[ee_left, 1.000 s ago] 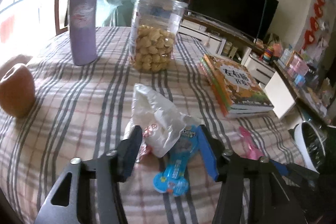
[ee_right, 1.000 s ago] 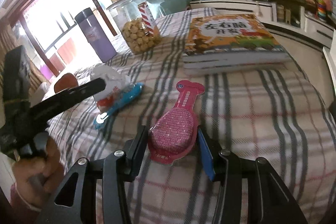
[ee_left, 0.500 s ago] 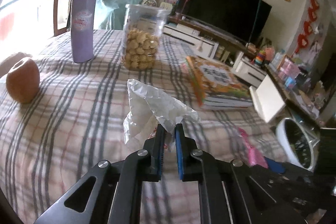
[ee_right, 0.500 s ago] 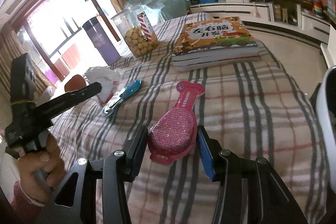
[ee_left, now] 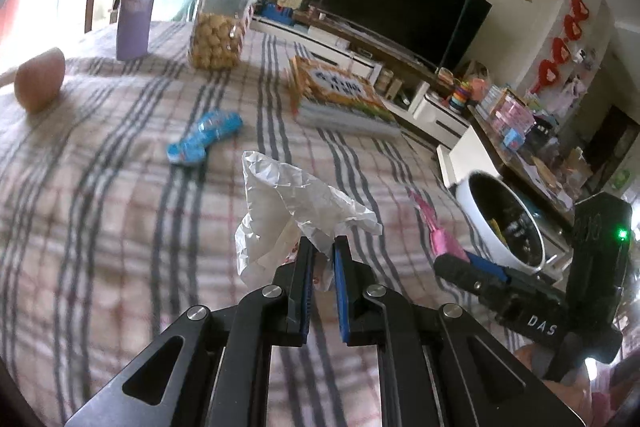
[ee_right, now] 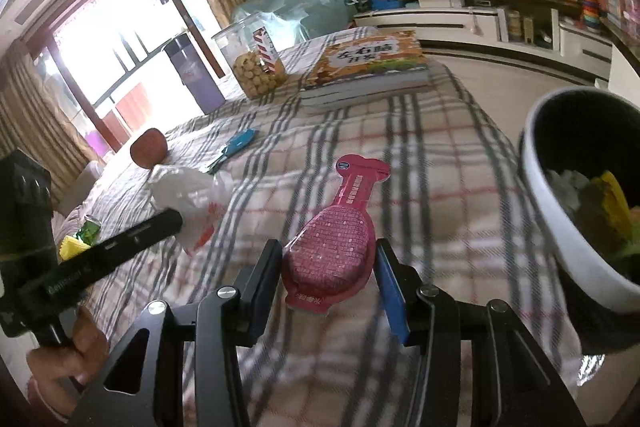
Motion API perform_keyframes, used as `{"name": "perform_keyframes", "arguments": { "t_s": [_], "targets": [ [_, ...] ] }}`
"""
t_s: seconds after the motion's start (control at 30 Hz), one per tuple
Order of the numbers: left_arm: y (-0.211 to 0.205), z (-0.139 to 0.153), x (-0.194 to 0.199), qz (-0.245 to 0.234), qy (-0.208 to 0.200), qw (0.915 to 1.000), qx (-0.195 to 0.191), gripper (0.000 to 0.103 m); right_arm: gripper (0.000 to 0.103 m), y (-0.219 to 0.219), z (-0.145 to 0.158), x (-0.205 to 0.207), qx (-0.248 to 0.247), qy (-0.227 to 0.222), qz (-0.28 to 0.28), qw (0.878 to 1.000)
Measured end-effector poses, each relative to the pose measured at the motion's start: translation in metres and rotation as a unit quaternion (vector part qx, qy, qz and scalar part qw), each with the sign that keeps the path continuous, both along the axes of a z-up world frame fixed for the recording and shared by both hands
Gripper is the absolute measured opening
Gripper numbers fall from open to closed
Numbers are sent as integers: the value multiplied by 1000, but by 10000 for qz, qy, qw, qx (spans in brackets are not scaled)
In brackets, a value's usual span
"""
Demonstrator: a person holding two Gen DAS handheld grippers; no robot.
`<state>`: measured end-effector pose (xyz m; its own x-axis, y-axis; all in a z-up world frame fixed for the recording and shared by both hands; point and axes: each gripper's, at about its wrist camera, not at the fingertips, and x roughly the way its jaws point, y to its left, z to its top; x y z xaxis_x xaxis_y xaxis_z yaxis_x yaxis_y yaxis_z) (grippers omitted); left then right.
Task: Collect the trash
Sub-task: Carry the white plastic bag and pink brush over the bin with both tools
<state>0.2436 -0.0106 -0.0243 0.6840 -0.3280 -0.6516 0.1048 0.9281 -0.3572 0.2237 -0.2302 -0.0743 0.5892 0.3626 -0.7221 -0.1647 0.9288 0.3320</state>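
My left gripper [ee_left: 322,247] is shut on a crumpled white plastic wrapper [ee_left: 288,203] and holds it above the checked tablecloth; the wrapper also shows in the right wrist view [ee_right: 188,195]. My right gripper [ee_right: 328,259] is shut on a pink paddle-shaped wrapper [ee_right: 332,247] and holds it above the cloth. A blue wrapper [ee_left: 204,139] lies on the cloth further back. A white bin [ee_right: 560,235] with trash inside stands at the right table edge, close to the right gripper.
A stack of books [ee_left: 340,99], a jar of biscuits [ee_left: 218,23], a purple tumbler [ee_left: 136,11] and an apple [ee_left: 40,79] stand at the far side. Yellow and green scraps [ee_right: 80,239] lie near the left hand. The TV and shelves are beyond.
My left gripper has shut on the white wrapper, lifted it and moved right, leaving the blue wrapper on the cloth. My right gripper has carried the pink wrapper up beside the bin.
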Motion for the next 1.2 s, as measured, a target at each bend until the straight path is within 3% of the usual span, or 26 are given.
{"name": "perform_keyframes", "arguments": {
  "t_s": [0.5,1.2],
  "targets": [
    [-46,6,-36,-225,-2,9997,78,8,48,-30,8,-39,228,-100,-124,9996],
    [-101,19,-41,-714,-104,9969,307,8,48,-72,32,-73,394,-398,-451,9974]
  ]
}}
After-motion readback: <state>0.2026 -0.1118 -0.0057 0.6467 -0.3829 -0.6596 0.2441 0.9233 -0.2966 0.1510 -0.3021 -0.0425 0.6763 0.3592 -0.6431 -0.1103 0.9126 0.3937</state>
